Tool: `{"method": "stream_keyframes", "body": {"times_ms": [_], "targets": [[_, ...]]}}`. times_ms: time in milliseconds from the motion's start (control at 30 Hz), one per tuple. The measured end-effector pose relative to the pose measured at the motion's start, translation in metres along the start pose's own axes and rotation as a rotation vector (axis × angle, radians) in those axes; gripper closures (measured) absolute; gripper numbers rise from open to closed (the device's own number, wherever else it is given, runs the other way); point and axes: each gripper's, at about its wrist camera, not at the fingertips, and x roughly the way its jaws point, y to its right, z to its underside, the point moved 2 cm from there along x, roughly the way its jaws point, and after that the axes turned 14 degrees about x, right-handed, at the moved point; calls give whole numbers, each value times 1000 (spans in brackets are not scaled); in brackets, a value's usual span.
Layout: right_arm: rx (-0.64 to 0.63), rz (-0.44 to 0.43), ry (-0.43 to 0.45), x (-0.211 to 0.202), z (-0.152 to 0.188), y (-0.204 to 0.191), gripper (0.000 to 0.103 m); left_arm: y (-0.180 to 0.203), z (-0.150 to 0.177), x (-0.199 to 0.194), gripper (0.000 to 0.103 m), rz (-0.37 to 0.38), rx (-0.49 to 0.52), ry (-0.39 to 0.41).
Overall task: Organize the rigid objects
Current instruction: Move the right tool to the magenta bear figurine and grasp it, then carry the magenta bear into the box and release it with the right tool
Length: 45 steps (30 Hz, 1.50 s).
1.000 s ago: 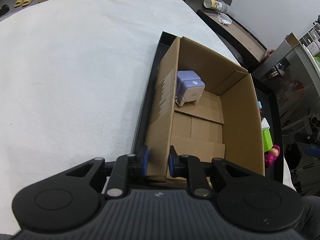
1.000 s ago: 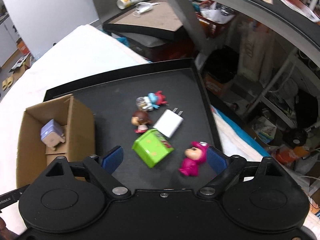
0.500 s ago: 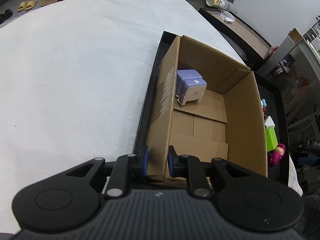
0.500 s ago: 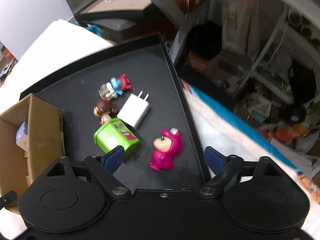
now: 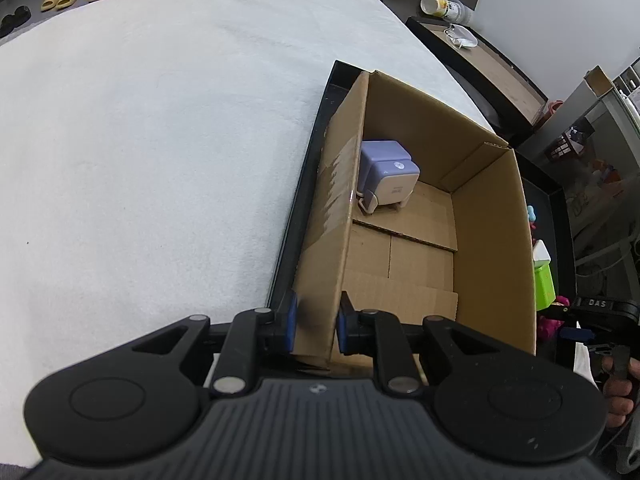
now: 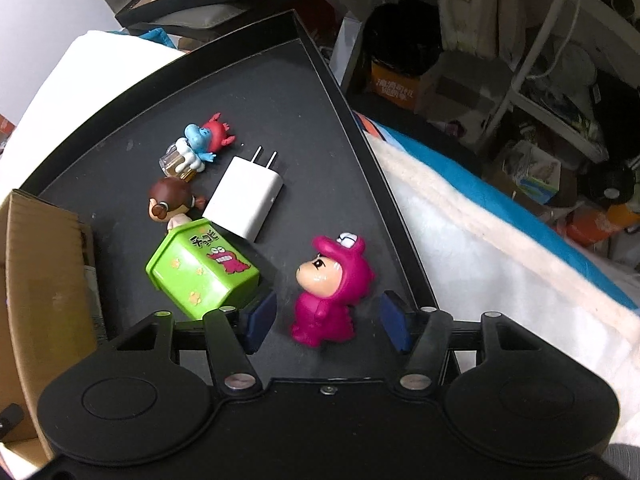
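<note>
**Meanwhile, box wall gripped, pink figure straddled**

At left, the cardboard box (image 5: 420, 240) wall is clamped by the left gripper (image 5: 316, 320); a lavender gadget (image 5: 386, 176) lies inside. Rightward, on the black tray (image 6: 320, 92), the pink figure (image 6: 330, 286) is flanked by the spread right gripper (image 6: 326, 320).

From my left camera, the cardboard box (image 5: 492, 248) wall hides most toys; the green box (image 5: 545, 285) barely peeks out.
</note>
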Motion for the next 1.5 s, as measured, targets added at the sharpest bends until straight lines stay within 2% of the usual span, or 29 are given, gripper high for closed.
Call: {"method": "stream_keyframes", "body": {"times_ms": [133, 167, 200, 267, 367, 500, 967, 1167, 1267, 1500], "targets": [[-5, 20, 4, 8, 0, 0, 47, -1, 0, 0, 84, 1, 0, 0], [-1, 25, -3, 11, 1, 0, 52, -1, 0, 0, 84, 0, 3, -2], [2, 30, -7, 13, 1, 1, 63, 0, 0, 1, 84, -2, 6, -4], [-9, 37, 5, 11, 1, 0, 69, 2, 0, 1, 84, -7, 14, -5], [6, 3, -18, 8, 0, 2, 70, 2, 0, 2, 84, -6, 14, -3], [-2, 2, -6, -3, -1, 2, 70, 2, 0, 2, 84, 0, 4, -1], [-20, -64, 74, -53, -5, -16, 70, -1, 3, -6, 85, 18, -1, 24], [-69, -110, 107, -80, -3, -40, 70, -4, 3, -7, 85, 29, -3, 30], [-81, -130, 97, -87, -2, -55, 70, -3, 3, -7, 85, 31, -1, 33], [-162, -148, 115, -107, 5, -100, 70, -5, 3, -7, 85, 39, -4, 35]]}}
